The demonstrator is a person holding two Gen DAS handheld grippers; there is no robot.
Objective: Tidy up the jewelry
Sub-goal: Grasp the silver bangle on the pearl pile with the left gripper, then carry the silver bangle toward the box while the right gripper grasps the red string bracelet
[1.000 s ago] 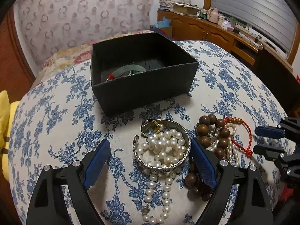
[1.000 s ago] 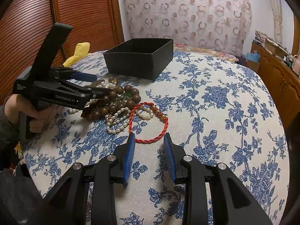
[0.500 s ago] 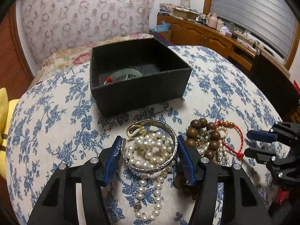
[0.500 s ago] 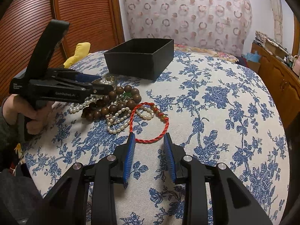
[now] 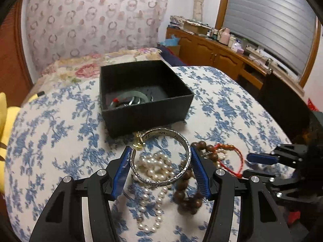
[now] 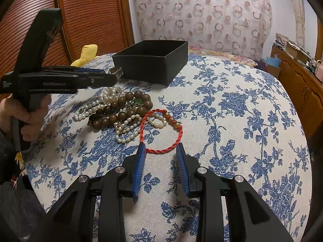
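My left gripper (image 5: pixel 160 162) is shut on a silver cuff bangle (image 5: pixel 161 181) and holds it lifted above the jewelry pile; a small gold piece (image 5: pixel 139 142) hangs from its far end. Below lie a pearl necklace (image 5: pixel 150 205), a brown wooden bead bracelet (image 5: pixel 187 199) and a red cord bracelet (image 5: pixel 232 157). The black box (image 5: pixel 145 113) ahead holds a green bangle (image 5: pixel 131 96) and silver pieces. My right gripper (image 6: pixel 161 151) is open, its tips at the near edge of the red cord bracelet (image 6: pixel 161 133). The left gripper (image 6: pixel 60 80) shows in the right wrist view above the pile.
The jewelry lies on a blue floral cloth (image 6: pixel 242 121) over a rounded surface. A yellow cushion (image 6: pixel 86 53) sits at the far left edge. A wooden cabinet (image 5: pixel 218 54) with clutter stands at the right. A floral curtain (image 6: pixel 201 14) hangs behind.
My left gripper has closed on the silver bangle and lifted it off the pearls, toward the box. My right gripper has stayed still.
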